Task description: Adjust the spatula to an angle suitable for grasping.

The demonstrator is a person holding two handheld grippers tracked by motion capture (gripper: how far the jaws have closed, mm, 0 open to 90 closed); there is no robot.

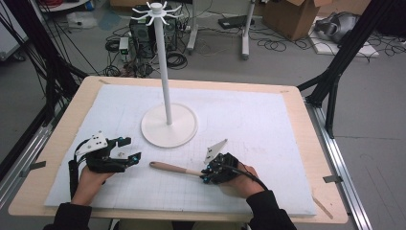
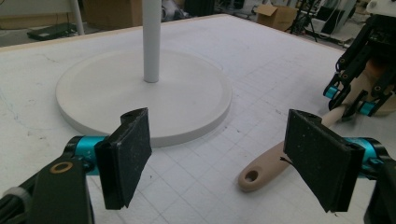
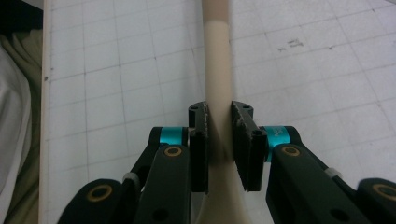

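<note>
Pale wooden spoon (image 1: 174, 168), slim round handle with a small hole near its rounded end, widening toward the part inside the right gripper (image 1: 207, 174). Lying low on the white gridded mat (image 1: 268, 124) over the tabletop (image 1: 306, 158), near the front edge, handle pointing toward the left gripper (image 1: 131, 149).

In the right gripper view, black fingers (image 3: 199, 140) clamped on the spoon (image 3: 218, 79) from both sides, right where the narrow handle begins to flare; handle running straight ahead from between them, up across the grid lines. Bowl end hidden beneath the gripper and the hand, so its shape cannot be told.

In the left gripper view, fingers (image 2: 126, 156) set wide apart, holding nothing. Holed end of the spoon (image 2: 266, 165) lying on the mat in the gap between them, closer to the farther-right finger, touching neither. Right gripper (image 2: 350, 100) seen beyond, gripping the far part of the handle.

White stand (image 1: 167, 86), a tall thin pole on a round flat base with short hooks spread at the top, on the mat just beyond the spoon's end; base (image 2: 140, 93) directly ahead of the left gripper, apart from the spoon.
</note>
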